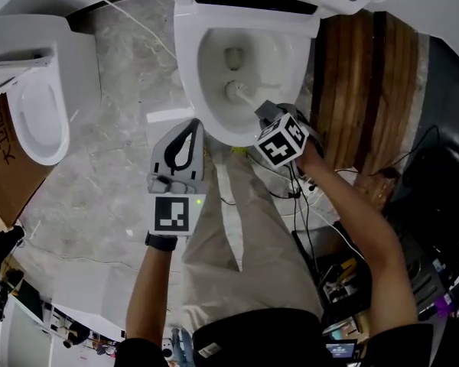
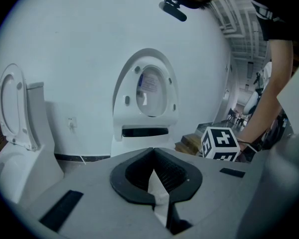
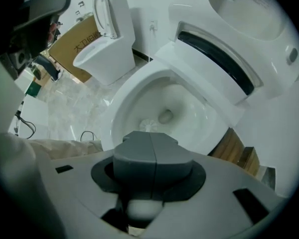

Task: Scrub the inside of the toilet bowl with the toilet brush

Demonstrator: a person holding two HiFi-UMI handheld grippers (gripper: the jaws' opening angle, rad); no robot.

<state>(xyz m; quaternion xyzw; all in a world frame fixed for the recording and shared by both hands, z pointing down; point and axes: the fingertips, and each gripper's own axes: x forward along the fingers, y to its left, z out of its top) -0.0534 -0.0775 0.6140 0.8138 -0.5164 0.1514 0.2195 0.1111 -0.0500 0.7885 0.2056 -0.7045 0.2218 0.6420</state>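
The white toilet bowl [image 1: 185, 67] is open at the top of the head view, its lid [image 2: 149, 88] raised. The white head of the toilet brush [image 1: 235, 90] lies inside the bowl beside the drain hole, and its handle [image 1: 249, 98] slants back into my right gripper [image 1: 269, 113]. That gripper is shut on the handle just above the bowl's front rim. In the right gripper view the brush head [image 3: 148, 125] shows past the closed jaws of the right gripper [image 3: 150, 138]. My left gripper [image 1: 193, 125] is shut and empty in front of the rim, to the left.
A second white toilet [image 1: 38, 121] stands to the left, next to a cardboard box [image 1: 0, 151]. A wooden step [image 1: 359, 90] lies right of the bowl. Cables [image 1: 306, 197] and equipment crowd the floor at the right. The person's legs stand directly before the bowl.
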